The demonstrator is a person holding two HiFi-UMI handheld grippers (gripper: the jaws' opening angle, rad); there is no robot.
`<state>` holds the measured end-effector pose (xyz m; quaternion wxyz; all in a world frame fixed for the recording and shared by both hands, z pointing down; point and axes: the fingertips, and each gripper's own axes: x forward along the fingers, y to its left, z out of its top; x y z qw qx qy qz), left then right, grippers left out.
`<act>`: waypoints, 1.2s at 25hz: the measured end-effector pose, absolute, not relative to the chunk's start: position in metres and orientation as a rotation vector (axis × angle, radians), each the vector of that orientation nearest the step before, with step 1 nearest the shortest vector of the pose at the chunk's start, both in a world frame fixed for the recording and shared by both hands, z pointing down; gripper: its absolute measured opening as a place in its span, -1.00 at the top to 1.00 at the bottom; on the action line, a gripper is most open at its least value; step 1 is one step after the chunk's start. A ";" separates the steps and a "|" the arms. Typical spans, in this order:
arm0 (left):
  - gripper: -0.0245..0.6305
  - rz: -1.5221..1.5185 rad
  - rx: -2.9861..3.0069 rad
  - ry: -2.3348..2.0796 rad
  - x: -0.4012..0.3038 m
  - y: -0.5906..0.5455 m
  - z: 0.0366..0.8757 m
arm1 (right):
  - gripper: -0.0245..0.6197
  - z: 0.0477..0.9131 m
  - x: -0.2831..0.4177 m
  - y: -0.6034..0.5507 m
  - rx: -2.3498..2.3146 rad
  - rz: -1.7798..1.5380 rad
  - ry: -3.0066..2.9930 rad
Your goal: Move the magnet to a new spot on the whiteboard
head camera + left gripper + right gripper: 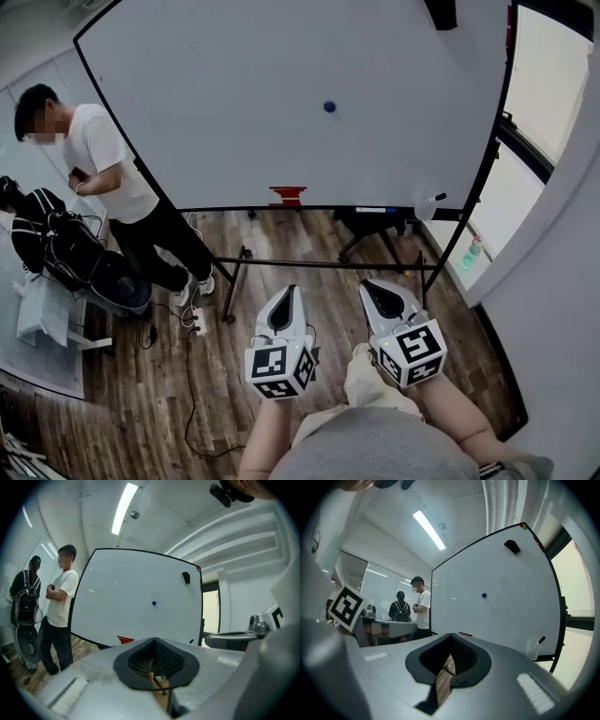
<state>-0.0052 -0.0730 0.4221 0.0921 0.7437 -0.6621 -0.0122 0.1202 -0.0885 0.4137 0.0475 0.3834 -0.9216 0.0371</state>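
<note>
A small blue magnet (329, 107) sticks to the large whiteboard (234, 84), a little right of its middle. It also shows as a blue dot in the left gripper view, the magnet (153, 603), and in the right gripper view, the magnet (483, 595). My left gripper (287, 292) and right gripper (378, 287) are held low, side by side, well short of the board. Both point toward it. The left gripper (154, 641) is shut with nothing in it. The right gripper (451, 637) also looks shut and empty.
A person in a white T-shirt (108, 164) stands at the board's left edge. Beside them is a chair with a black backpack (52, 246). A red object (287, 195) and a white bottle (428, 203) rest on the board's ledge. The stand's crossbar (328, 264) and floor cables (192, 375) lie between.
</note>
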 end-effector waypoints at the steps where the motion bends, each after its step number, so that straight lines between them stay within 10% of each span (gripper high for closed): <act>1: 0.91 -0.033 2.211 -1.958 -0.004 -0.069 0.425 | 0.93 0.416 0.119 -0.084 1.164 0.115 -2.814; 30: 0.91 -0.038 2.218 -1.915 -0.004 -0.040 0.438 | 0.93 0.416 0.106 -0.055 1.124 0.127 -2.838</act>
